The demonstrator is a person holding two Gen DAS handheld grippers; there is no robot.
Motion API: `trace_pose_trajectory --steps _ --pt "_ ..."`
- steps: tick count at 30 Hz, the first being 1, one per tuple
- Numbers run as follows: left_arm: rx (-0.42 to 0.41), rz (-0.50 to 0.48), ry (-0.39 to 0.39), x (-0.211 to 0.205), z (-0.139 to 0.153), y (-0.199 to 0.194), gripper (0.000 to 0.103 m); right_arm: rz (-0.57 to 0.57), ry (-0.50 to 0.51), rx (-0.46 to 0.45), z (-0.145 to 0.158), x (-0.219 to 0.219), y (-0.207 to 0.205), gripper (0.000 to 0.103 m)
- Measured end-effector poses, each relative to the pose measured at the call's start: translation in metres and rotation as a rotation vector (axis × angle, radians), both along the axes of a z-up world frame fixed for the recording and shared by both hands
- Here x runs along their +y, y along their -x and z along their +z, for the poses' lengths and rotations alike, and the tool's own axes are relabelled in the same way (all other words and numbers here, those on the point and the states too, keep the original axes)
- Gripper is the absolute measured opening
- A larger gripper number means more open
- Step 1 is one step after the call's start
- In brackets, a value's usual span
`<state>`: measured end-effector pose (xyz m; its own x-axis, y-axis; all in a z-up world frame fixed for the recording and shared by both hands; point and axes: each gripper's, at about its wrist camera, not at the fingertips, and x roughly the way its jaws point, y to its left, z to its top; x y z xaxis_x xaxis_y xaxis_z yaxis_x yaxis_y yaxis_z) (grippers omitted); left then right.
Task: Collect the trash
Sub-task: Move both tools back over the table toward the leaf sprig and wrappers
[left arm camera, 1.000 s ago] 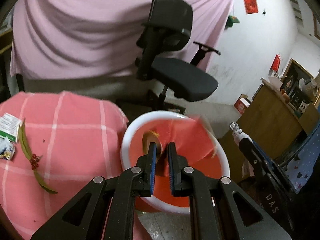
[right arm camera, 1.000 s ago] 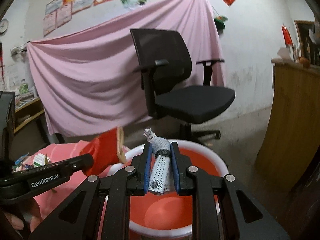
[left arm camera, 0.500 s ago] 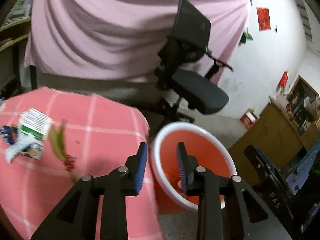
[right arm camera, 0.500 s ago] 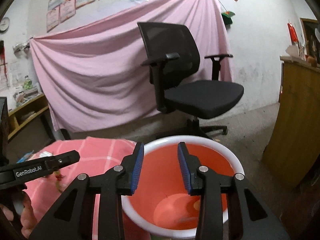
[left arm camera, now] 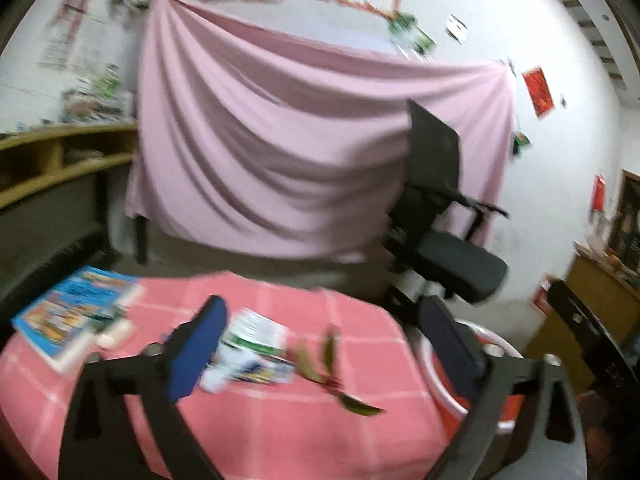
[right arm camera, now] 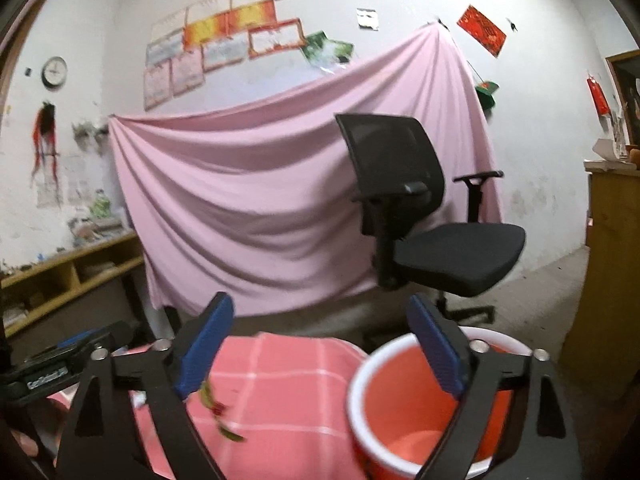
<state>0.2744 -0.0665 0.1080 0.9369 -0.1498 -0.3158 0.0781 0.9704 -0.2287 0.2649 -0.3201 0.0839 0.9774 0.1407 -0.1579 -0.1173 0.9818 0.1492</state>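
Both grippers stand wide with nothing between the pads, their jaws having just been opening. Left gripper (left arm camera: pixel 320 344) hangs over the pink checked tablecloth (left arm camera: pixel 280 420), framing a green-and-white packet (left arm camera: pixel 260 332), a crumpled blue-and-white wrapper (left arm camera: pixel 248 372) touching it, and a leafy stem with red berries (left arm camera: pixel 332 376) just beside them. A picture book (left arm camera: pixel 76 312) lies near the cloth's far left edge. Right gripper (right arm camera: pixel 320 344) spans the gap between the table's rounded edge and the red bucket (right arm camera: pixel 400 396) with its white rim, which stands just beside the table. Behind, bare floor separates the table from an office chair (right arm camera: pixel 424 216) and a hanging pink sheet (right arm camera: pixel 240 200).
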Motion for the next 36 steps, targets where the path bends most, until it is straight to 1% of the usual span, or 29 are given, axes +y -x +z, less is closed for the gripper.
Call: trace_pose_trajectory --steps 3,5,8,11,14,18,21,24,26,29,32,36 --pt "-0.045 0.065 -0.004 0.029 -0.003 0.012 0.101 0.027 -0.006 -0.04 0.0 0.019 0.005 0.103" --pt "-0.07 0.104 -0.016 0.044 -0.005 0.022 0.101 0.044 -0.003 -0.058 -0.001 0.03 0.008 0.103" --pt "-0.103 0.137 -0.042 0.063 -0.012 0.032 0.101 0.059 0.019 -0.096 -0.005 0.047 0.013 0.103" --pt "-0.135 0.169 -0.05 0.078 -0.019 0.042 0.101 0.075 0.038 -0.13 -0.008 0.06 0.018 0.103" --pt "-0.156 0.189 -0.071 0.086 -0.026 0.049 0.101 0.102 0.068 -0.148 -0.013 0.073 0.018 0.103" --pt "-0.167 0.199 -0.091 0.09 -0.035 0.053 0.101 0.134 0.112 -0.135 -0.023 0.088 0.014 0.103" --pt "-0.169 0.198 -0.104 0.089 -0.044 0.049 0.101 0.153 0.154 -0.125 -0.03 0.097 0.009 0.103" --pt "-0.166 0.193 -0.133 0.088 -0.053 0.044 0.101 0.169 0.191 -0.125 -0.038 0.101 0.007 0.103" --pt "-0.153 0.187 -0.149 0.088 -0.058 0.038 0.101 0.166 0.214 -0.111 -0.043 0.102 0.002 0.103" --pt "-0.119 0.171 -0.155 0.087 -0.065 0.027 0.101 0.167 0.221 -0.07 -0.051 0.102 -0.008 0.103" --pt "-0.077 0.147 -0.163 0.084 -0.072 0.015 0.101 0.179 0.23 0.005 -0.059 0.102 -0.024 0.103" --pt "0.015 0.1 -0.153 0.081 -0.082 -0.005 0.101 0.223 0.211 0.116 -0.071 0.099 -0.042 0.103"
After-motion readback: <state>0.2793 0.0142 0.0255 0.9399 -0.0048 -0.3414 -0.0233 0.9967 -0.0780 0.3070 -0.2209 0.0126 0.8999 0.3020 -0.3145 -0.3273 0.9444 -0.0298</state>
